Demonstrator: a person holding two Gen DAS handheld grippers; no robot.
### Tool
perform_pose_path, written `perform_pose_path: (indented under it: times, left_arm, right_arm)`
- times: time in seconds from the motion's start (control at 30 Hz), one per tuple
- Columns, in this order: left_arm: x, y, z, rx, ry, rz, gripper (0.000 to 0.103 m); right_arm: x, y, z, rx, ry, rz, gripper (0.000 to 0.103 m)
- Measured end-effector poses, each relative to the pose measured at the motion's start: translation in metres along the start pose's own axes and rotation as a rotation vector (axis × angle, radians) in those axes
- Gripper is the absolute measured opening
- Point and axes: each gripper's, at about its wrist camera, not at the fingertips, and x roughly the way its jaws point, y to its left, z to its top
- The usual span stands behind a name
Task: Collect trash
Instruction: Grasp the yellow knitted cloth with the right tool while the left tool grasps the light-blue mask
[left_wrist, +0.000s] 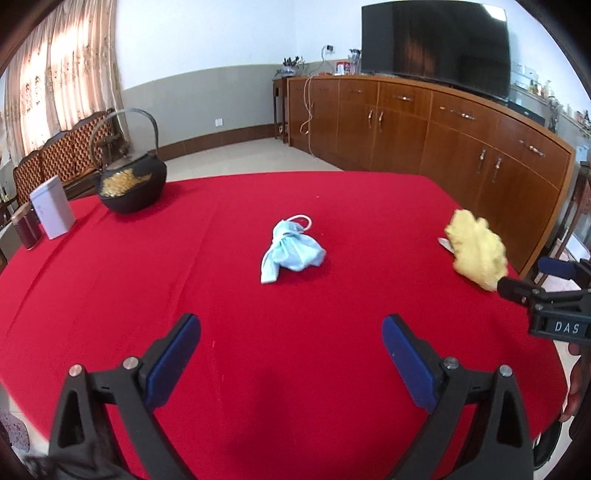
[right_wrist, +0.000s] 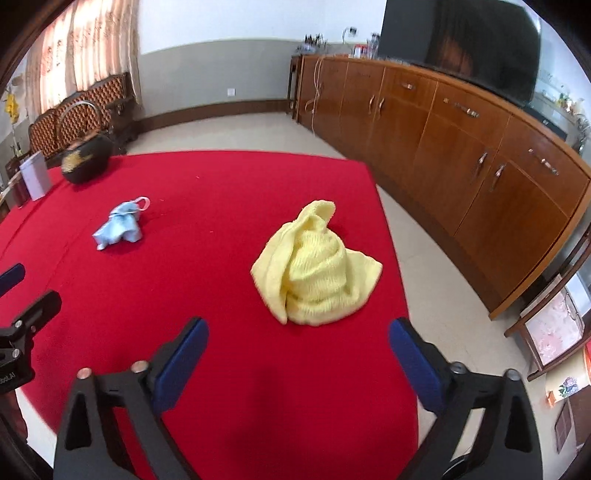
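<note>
A crumpled blue face mask (left_wrist: 291, 248) is lying near the middle of the red-covered desk (left_wrist: 110, 280), its white ear loop sticking up at the far end, and a bunched yellow cloth (right_wrist: 316, 266) is sitting well apart from it, toward the desk's right edge. The left gripper (left_wrist: 291, 354) is hanging over the near part of the desk with its blue-padded fingers (left_wrist: 173, 362) standing wide apart and nothing between them; the mask is lying ahead of them, untouched. The right gripper (right_wrist: 299, 356) is likewise holding its fingers (right_wrist: 181, 362) spread wide and empty, with the yellow cloth just beyond the tips. In the left wrist view the cloth is partly covering a pale flat scrap whose nature is hard to make out, and the right gripper is showing only at the frame's edge, cut off. At the far left corner a black iron kettle (left_wrist: 129, 184), a white box (left_wrist: 51, 212) and a dark tin (left_wrist: 26, 230) are standing together, the tin being clipped by the lens rim. The person's hands are staying almost wholly out of sight.
</note>
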Motion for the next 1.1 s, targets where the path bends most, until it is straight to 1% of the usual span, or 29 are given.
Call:
perform_pose_path:
  times: [0.03, 0.1, 0.17, 0.23, 0.3, 0.4, 0.43, 0.47, 0.5, 0.53, 0.57, 0.6, 0.63, 0.67, 0.7, 0.87, 0.97, 1.1]
  left_arm:
    - [0.007, 0.001, 0.004, -0.005, 0.008, -0.002, 0.099]
    - [0.022, 0.003, 0.014, -0.016, 0.018, -0.002, 0.099]
    - [0.039, 0.002, 0.023, -0.015, 0.034, 0.005, 0.099]
    - [0.054, 0.003, 0.030, -0.026, 0.056, -0.008, 0.096]
    - [0.068, 0.002, 0.035, -0.026, 0.085, -0.013, 0.094]
    - [0.079, 0.002, 0.039, -0.036, 0.108, -0.029, 0.089]
    - [0.083, 0.001, 0.040, -0.039, 0.113, -0.032, 0.087]
    - [0.087, 0.002, 0.041, -0.044, 0.127, -0.035, 0.086]
    - [0.090, 0.002, 0.041, -0.052, 0.145, -0.043, 0.082]
    - [0.093, 0.001, 0.041, -0.058, 0.156, -0.056, 0.075]
    - [0.096, 0.000, 0.041, -0.055, 0.173, -0.058, 0.071]
    - [0.099, -0.002, 0.042, -0.052, 0.188, -0.055, 0.065]
    - [0.097, -0.003, 0.043, -0.045, 0.181, -0.051, 0.048]
    - [0.093, -0.004, 0.042, -0.043, 0.177, -0.073, 0.038]
    - [0.090, -0.004, 0.042, -0.047, 0.174, -0.092, 0.032]
    - [0.054, -0.007, 0.028, -0.041, 0.098, -0.101, 0.028]
    - [0.031, -0.014, 0.019, -0.031, 0.069, -0.102, 0.028]
    - [-0.011, -0.029, 0.002, -0.010, 0.021, -0.111, 0.028]
  right_arm:
    - [0.010, 0.000, 0.005, -0.007, 0.018, -0.003, 0.090]
    - [0.024, 0.001, 0.012, -0.022, 0.047, -0.007, 0.089]
    - [0.039, 0.002, 0.019, -0.039, 0.062, -0.006, 0.084]
    - [0.050, 0.002, 0.026, -0.041, 0.072, -0.001, 0.073]
    - [0.061, 0.000, 0.032, -0.033, 0.081, 0.014, 0.067]
    - [0.074, -0.001, 0.044, -0.030, 0.086, 0.028, 0.062]
    - [0.077, -0.001, 0.047, -0.031, 0.087, 0.032, 0.057]
    - [0.081, -0.001, 0.050, -0.033, 0.088, 0.036, 0.056]
    - [0.083, 0.000, 0.052, -0.034, 0.089, 0.041, 0.054]
    - [0.085, 0.001, 0.053, -0.035, 0.091, 0.046, 0.050]
    - [0.085, 0.002, 0.053, -0.037, 0.091, 0.051, 0.045]
    - [0.085, 0.003, 0.052, -0.041, 0.085, 0.060, 0.038]
    - [0.084, 0.004, 0.051, -0.047, 0.080, 0.061, 0.034]
    - [0.081, 0.005, 0.050, -0.055, 0.067, 0.059, 0.033]
    - [0.078, 0.004, 0.049, -0.053, 0.050, 0.067, 0.033]
    - [0.051, -0.007, 0.040, -0.014, -0.030, 0.101, 0.033]
    - [0.036, -0.012, 0.032, -0.003, -0.048, 0.115, 0.033]
    - [0.014, -0.019, 0.019, 0.014, -0.068, 0.121, 0.033]
